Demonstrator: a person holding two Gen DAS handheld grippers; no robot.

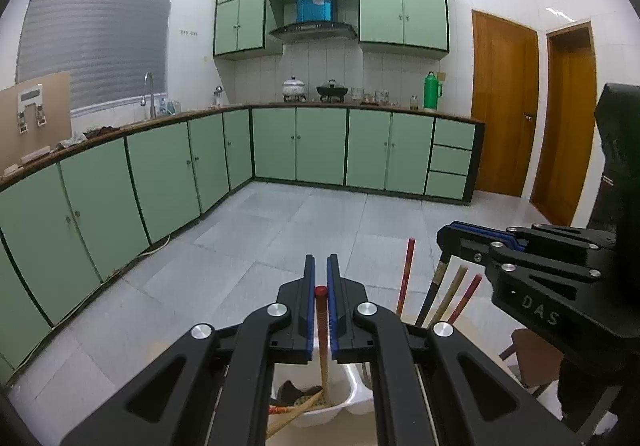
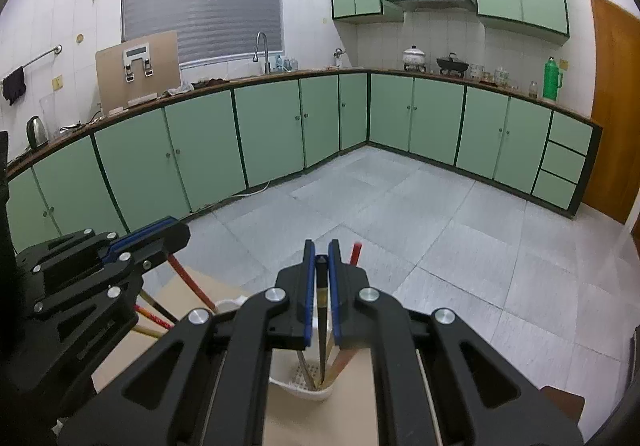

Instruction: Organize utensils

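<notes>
My left gripper [image 1: 320, 266] is shut on a red-tipped wooden chopstick [image 1: 321, 310] that stands upright, its lower end in a white utensil holder [image 1: 316, 412]. My right gripper [image 2: 322, 251] is shut on a dark chopstick [image 2: 321, 322] that also stands upright, its tip down in the white holder [image 2: 304, 386]. Several other chopsticks [image 1: 406, 278] lean in the holder to the right of my left gripper. In the left wrist view the right gripper [image 1: 448, 236] sits at right; in the right wrist view the left gripper [image 2: 176, 232] sits at left.
The holder stands on a light wooden table [image 2: 360, 398]. Beyond lies a grey tiled floor [image 1: 280, 230] and green kitchen cabinets [image 1: 320, 144] with a sink tap [image 1: 150, 94], pots [image 1: 294, 88] and a green flask [image 1: 432, 90]. Wooden doors [image 1: 502, 110] are at right.
</notes>
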